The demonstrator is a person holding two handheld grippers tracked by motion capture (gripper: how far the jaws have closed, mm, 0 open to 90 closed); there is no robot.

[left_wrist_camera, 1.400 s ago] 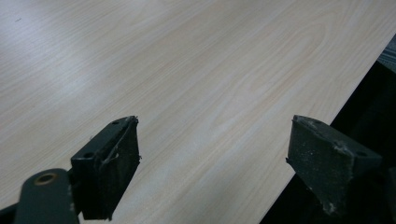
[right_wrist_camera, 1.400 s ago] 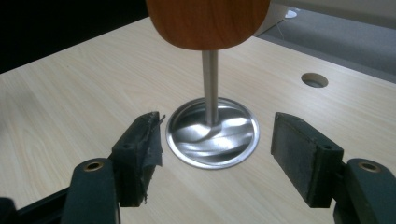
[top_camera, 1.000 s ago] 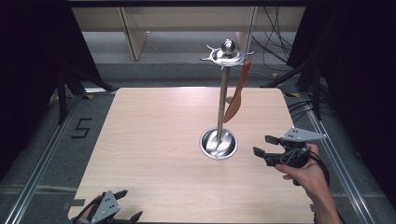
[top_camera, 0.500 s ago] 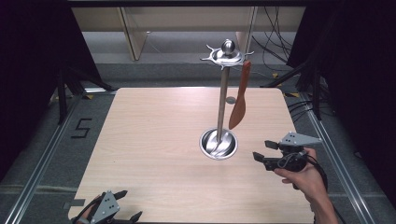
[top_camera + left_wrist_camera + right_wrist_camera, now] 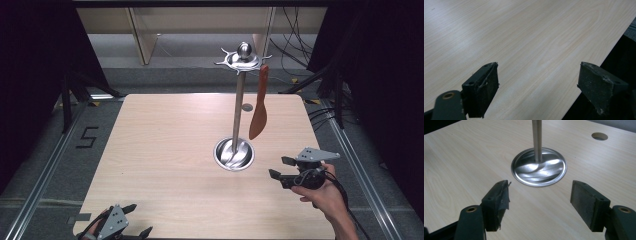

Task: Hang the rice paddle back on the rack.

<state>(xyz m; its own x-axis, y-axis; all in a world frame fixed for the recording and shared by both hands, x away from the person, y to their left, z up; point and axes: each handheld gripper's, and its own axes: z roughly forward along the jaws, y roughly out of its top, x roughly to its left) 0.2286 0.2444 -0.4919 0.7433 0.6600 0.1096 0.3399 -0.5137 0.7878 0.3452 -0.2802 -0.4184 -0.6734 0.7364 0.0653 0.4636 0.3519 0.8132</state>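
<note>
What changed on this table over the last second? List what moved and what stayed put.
The right gripper, jaws open and empty, drew back from the stand's base toward the person's side of the table. The orange spatula hanging from the stand swung from tilted to near vertical. The stand and the left gripper at the near edge stayed put.

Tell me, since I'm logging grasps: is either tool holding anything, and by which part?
Nothing is held. Left tool and right tool both stand open over the table.
</note>
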